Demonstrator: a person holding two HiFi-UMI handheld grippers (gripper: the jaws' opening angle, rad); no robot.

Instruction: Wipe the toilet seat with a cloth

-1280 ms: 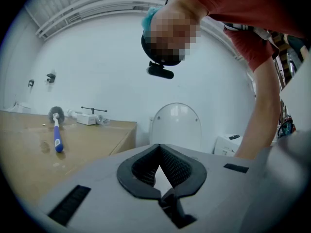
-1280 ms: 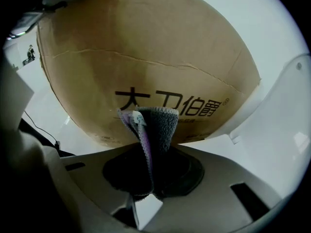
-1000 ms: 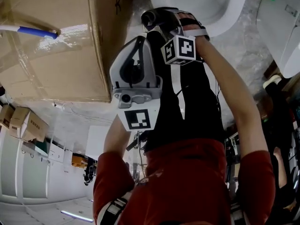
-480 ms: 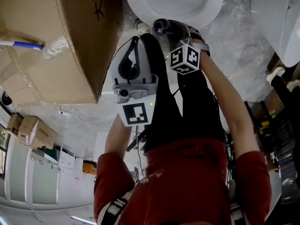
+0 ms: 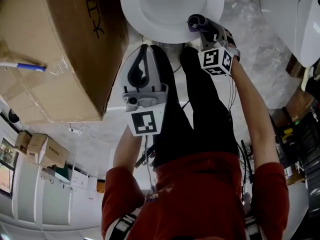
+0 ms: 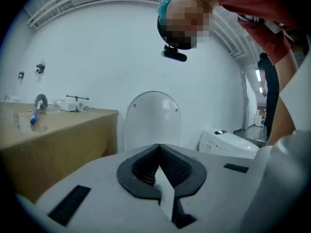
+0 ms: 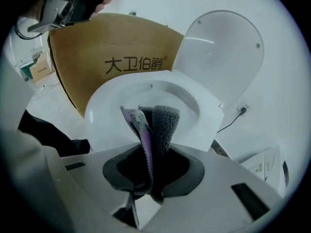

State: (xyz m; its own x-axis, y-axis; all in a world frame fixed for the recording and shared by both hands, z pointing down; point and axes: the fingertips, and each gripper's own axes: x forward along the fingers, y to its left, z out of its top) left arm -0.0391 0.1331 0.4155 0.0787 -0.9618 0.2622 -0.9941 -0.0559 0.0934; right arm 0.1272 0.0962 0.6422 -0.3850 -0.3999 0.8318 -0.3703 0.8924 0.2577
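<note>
The right tongs [image 7: 146,176] are pressed together on a grey and purple cloth [image 7: 156,123], which stands up out of them in a loose fold. The left tongs [image 6: 158,165] are pressed together too, with nothing between them, and aim past the raised lid [image 6: 153,118] at the wall. In the head view the right tongs [image 5: 202,26] now sit at about one o'clock, at the near rim of the toilet seat [image 5: 131,11]. A second ago they were at twelve o'clock and short of the porcelain, so the hand has gone forward and to the right while the head has tipped to bring more of the seat into sight. The left tongs [image 5: 145,59] stay in the middle of that view, near the seat's six o'clock edge and beside the cardboard box [image 5: 55,44] that fills nine to eleven o'clock. From the right gripper view the seat [image 7: 109,106] spreads just beyond the cloth, the bowl at twelve o'clock and the lid [image 7: 223,42] up at one to two o'clock. The cloth looks to be at the rim, though whether it touches yet cannot be told from either view. I judge the approach nearly done and the wiping itself not yet begun, with the whole ring of the seat left to cover.
</note>
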